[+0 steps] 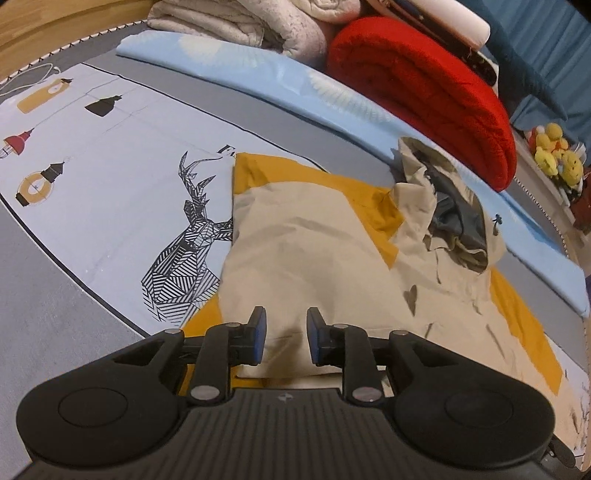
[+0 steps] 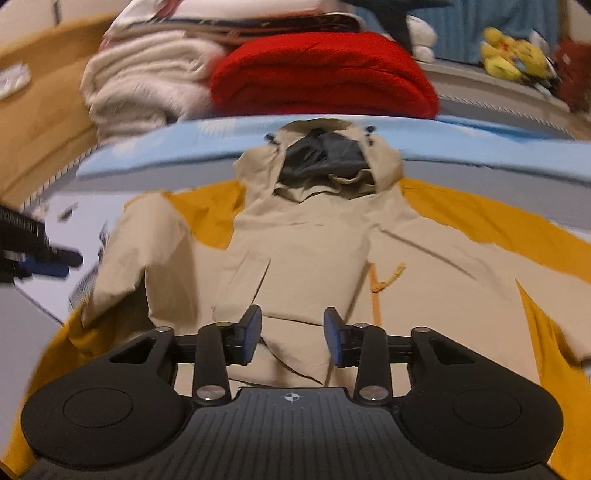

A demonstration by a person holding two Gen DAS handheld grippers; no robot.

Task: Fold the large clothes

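A beige hooded jacket (image 1: 306,251) with mustard-yellow panels lies spread face up on the bed. Its grey-lined hood (image 2: 325,155) points toward the pillows. In the left wrist view my left gripper (image 1: 283,321) hovers open over the jacket's folded-in beige sleeve, with a gap between the blue pads and no cloth pinched. My right gripper (image 2: 292,321) stands open above the jacket's front (image 2: 314,251), near a pocket flap, and holds nothing. The left gripper (image 2: 37,254) also shows blurred at the left edge of the right wrist view, beside the sleeve (image 2: 147,258).
A red rolled blanket (image 1: 424,92) and a pale folded blanket (image 1: 258,26) are stacked behind the hood on a light-blue pillow (image 1: 258,74). The bedsheet with a deer print (image 1: 184,240) extends left of the jacket. Yellow plush toys (image 1: 557,155) sit at the far right.
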